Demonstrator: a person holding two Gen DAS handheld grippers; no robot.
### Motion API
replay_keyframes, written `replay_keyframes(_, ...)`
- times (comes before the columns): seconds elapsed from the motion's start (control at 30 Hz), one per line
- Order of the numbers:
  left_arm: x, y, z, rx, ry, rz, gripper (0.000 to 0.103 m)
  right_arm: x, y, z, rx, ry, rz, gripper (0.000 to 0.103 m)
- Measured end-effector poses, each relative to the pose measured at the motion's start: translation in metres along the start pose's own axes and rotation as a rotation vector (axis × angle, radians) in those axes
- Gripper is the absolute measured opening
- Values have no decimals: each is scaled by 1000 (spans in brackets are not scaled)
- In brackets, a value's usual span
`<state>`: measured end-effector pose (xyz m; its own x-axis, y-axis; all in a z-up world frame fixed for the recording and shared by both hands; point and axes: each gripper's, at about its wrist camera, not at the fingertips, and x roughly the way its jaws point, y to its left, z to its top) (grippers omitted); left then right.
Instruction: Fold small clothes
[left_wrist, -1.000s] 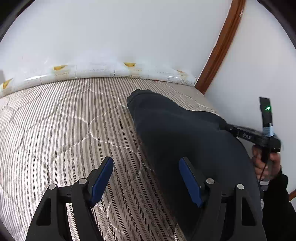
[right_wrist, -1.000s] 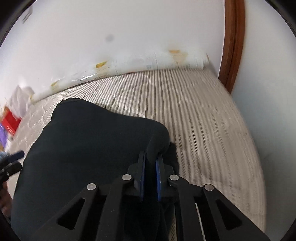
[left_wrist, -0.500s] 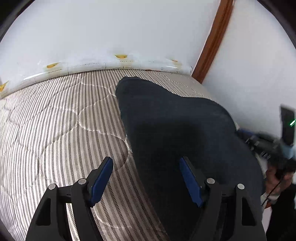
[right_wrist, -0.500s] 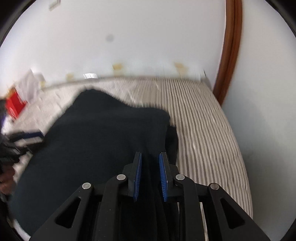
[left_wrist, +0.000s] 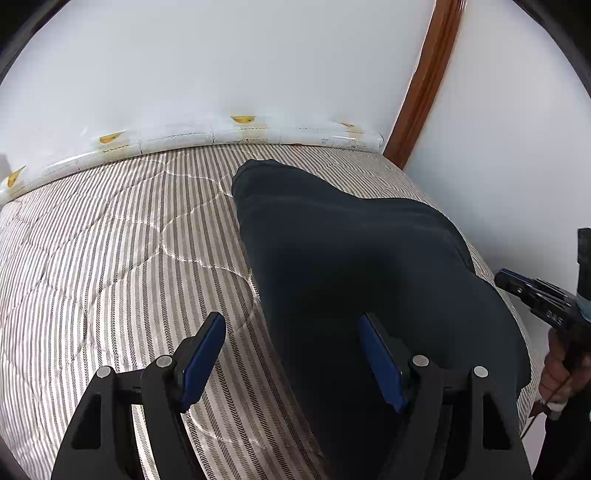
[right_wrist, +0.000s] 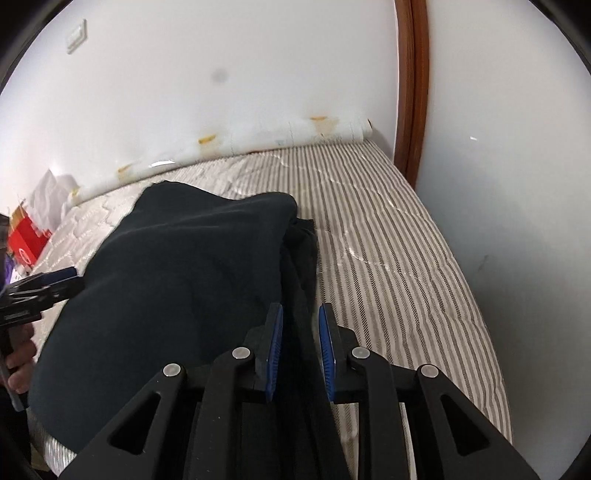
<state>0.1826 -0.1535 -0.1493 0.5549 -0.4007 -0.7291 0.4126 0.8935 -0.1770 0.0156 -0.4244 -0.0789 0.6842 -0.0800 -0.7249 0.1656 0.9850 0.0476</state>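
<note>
A dark navy garment (left_wrist: 354, 266) lies spread on the striped mattress (left_wrist: 110, 258); it also fills the left of the right wrist view (right_wrist: 177, 266). My left gripper (left_wrist: 291, 354) is wide open low over the garment's left edge, one finger over the mattress, the other over the cloth. My right gripper (right_wrist: 300, 332) stands partly open at the garment's right edge, with dark cloth lying in the gap between the pads. The right gripper also shows at the far right of the left wrist view (left_wrist: 517, 284).
A white wall and a rolled patterned sheet (left_wrist: 221, 136) bound the mattress at the back. A brown wooden door frame (right_wrist: 412, 92) stands at the back right. A red box (right_wrist: 26, 240) and white bags sit at the far left.
The right gripper's jaws have parted from shut on the garment's edge. The garment has come down from its raised hold and lies flatter on the mattress. The left gripper stays open.
</note>
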Motion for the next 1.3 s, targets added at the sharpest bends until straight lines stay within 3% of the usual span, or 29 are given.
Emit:
replay_keyframes(0.27, -14, -8, -11, 3, -10, 22, 73, -31, 37, -15, -49, -94, 70, 34)
replay_keyframes(0.37, -21, -9, -18, 5, -10, 33, 73, -25, 59, -25, -111, -78, 88, 37)
replay_keyframes(0.47, -31, -10, -22, -2, -9, 30, 73, -1, 75, -39, -172, 15, -28, 36)
replay_keyframes(0.63, -62, -16, -27, 5, -30, 52, 73, -36, 61, -31, -72, -18, -24, 37)
replay_keyframes(0.77, -93, -27, -29, 0, -48, 50, 73, -79, 51, -25, -9, -59, -82, 39)
replay_keyframes(0.87, -121, -39, -32, 5, -76, 73, 78, -108, 45, -24, 48, -68, -102, 51)
replay_keyframes(0.93, -141, -47, -35, 9, -93, 103, 87, -126, 43, -26, 75, -71, -124, 59)
replay_keyframes(1.03, -168, -58, -41, 25, -111, 132, 92, -152, 43, -32, 105, -77, -158, 65)
replay_keyframes(1.07, -175, -60, -42, 25, -116, 132, 92, -159, 43, -34, 112, -74, -148, 67)
replay_keyframes(1.13, -191, -65, -46, 28, -128, 126, 92, -172, 45, -39, 111, -72, -140, 84)
replay_keyframes(1.23, -208, -72, -51, 52, -132, 126, 94, -192, 52, -44, 83, -110, -158, 94)
replay_keyframes(1.3, -215, -73, -54, 52, -137, 131, 94, -200, 53, -46, 80, -121, -158, 95)
